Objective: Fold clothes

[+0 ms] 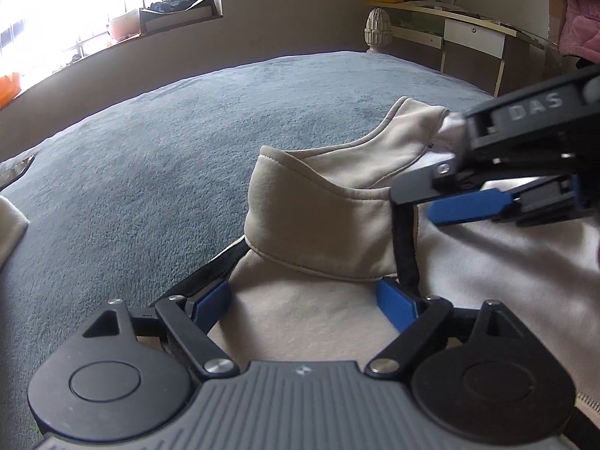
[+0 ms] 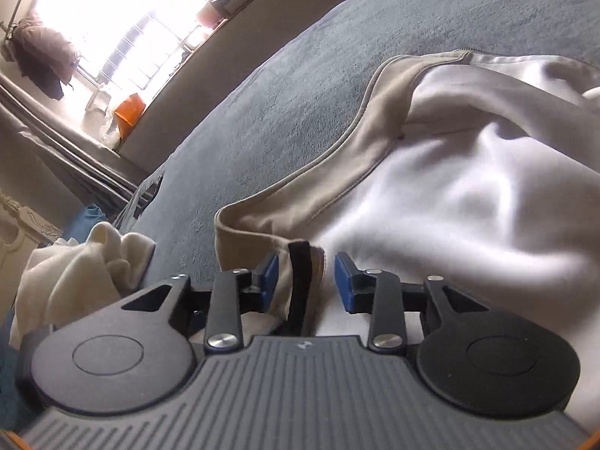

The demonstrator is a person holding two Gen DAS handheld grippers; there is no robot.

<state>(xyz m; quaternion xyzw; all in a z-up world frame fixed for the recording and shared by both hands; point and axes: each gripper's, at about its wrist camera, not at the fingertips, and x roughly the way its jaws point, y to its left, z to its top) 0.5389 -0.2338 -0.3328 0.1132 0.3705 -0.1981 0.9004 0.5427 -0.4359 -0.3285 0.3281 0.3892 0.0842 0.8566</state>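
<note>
A cream jacket (image 1: 300, 322) with a stand-up collar (image 1: 318, 221) and a dark zipper strip (image 1: 407, 240) lies on the grey-blue blanket (image 1: 150, 172). My left gripper (image 1: 303, 296) is open, its blue pads spread wide over the cloth just below the collar, with nothing pinched. My right gripper (image 1: 423, 202) reaches in from the right beside the collar. In the right wrist view the right gripper (image 2: 305, 277) stands partly open. The zipper strip (image 2: 300, 281) and the jacket's edge (image 2: 450, 206) lie loose between its pads, with a gap on the right side.
A second cream cloth (image 2: 86, 262) is bunched near the bed's edge. Past the bed are a carved bedpost (image 1: 378, 30), a desk (image 1: 468, 33) and a bright window sill (image 1: 176, 11). A person in a pink garment (image 1: 577, 18) stands at the far right.
</note>
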